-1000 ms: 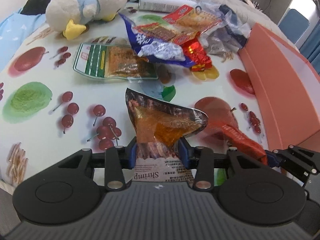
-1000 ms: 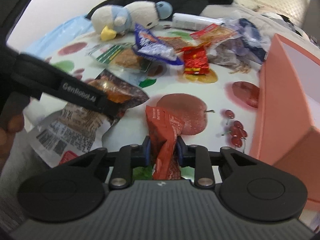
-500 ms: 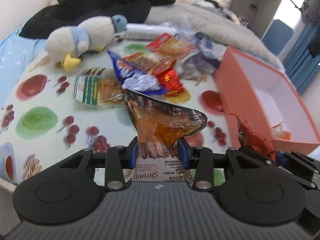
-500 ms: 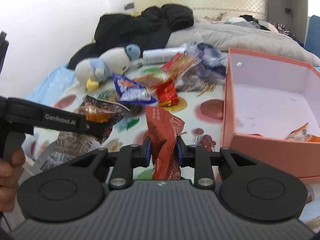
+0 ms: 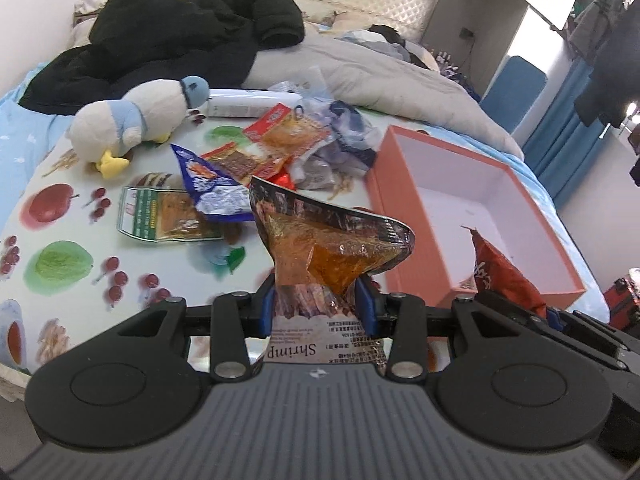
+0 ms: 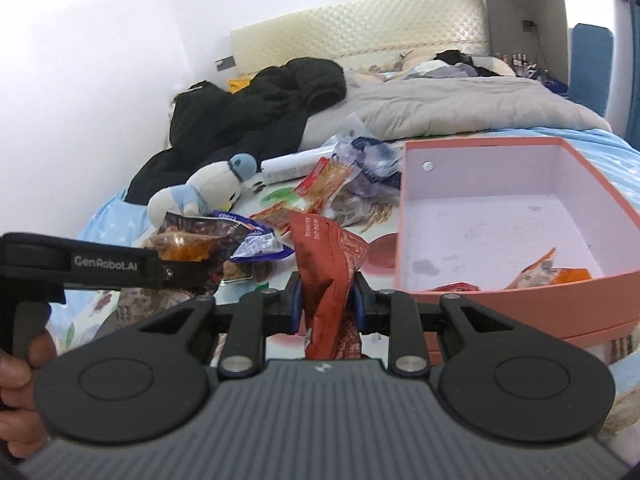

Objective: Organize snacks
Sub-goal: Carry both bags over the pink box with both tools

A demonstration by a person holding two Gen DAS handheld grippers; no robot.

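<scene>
My left gripper is shut on a dark shrimp snack bag with an orange window, held above the fruit-print table. The right gripper is shut on a crumpled red snack packet, which also shows at the right of the left wrist view as the red packet. An open salmon-pink box with a white inside sits right of both grippers and holds a couple of orange packets. More snack packets lie heaped at the table's far middle.
A plush penguin lies at the table's far left beside a white tube. A green-and-clear packet lies flat left of centre. Behind the table is a bed with a black jacket and a grey duvet. A hand holds the left gripper's handle.
Both grippers have risen from the table with their packets still held. The view has tipped up, bringing the box's inside and the bed into sight. The right gripper now faces the box.
</scene>
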